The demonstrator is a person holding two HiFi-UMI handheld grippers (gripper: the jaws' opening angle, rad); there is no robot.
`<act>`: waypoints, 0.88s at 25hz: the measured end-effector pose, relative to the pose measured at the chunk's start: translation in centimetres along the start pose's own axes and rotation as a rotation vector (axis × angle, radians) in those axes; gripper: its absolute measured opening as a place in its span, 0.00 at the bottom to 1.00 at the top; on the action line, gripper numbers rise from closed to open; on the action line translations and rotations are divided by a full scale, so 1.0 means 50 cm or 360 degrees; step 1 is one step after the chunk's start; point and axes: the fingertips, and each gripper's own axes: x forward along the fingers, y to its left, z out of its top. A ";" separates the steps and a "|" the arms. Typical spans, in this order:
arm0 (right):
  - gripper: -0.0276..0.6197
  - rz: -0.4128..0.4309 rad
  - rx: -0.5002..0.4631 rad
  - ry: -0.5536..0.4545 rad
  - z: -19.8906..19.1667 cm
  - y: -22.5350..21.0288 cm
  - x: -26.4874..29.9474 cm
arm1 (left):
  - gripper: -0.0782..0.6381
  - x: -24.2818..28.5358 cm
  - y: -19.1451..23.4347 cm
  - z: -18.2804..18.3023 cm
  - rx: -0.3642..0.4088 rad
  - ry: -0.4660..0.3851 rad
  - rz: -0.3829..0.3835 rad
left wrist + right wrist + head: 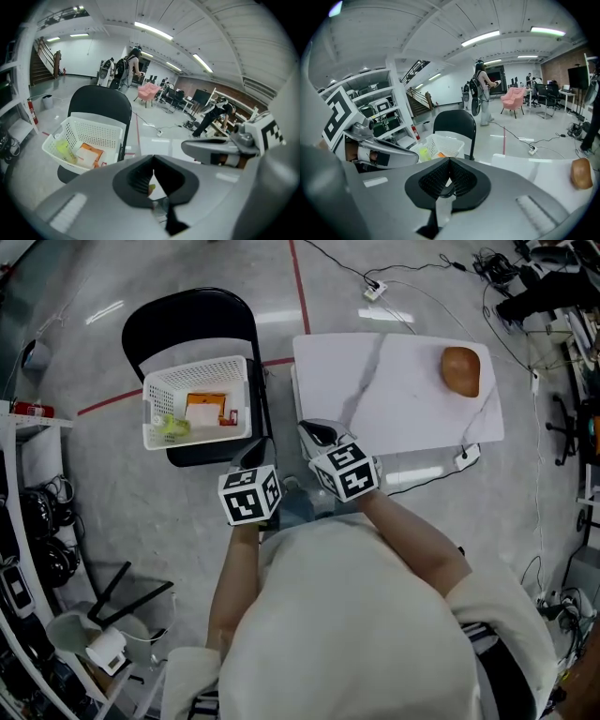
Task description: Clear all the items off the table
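Left gripper [153, 159]: fingers [139, 177] pressed together, empty. Right gripper [449, 161]: fingers [436, 180] likewise.
Table [394, 409]: near-left corner at right fingers, bare top open ahead.
Brown lump [460, 370]: far ahead-right of right fingers, near table's far right edge.
White basket [155, 390] on black chair [187, 320]: ahead-left of left fingers, narrow floor gap to table.

Open workshop-laboratory hall: grey concrete floor [122, 512] crossed by a red tape line [300, 277] at 12 o'clock, loose cables [422, 292] at 1 o'clock, equipment shelving [13, 474] at 9 o'clock, ceiling strip lights [153, 30], staircase [417, 96].
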 end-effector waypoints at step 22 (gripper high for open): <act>0.04 -0.0110 0.0132 0.0044 -0.059 -0.372 -0.119 | 0.12 0.221 -0.288 0.021 0.0044 0.0151 -0.0085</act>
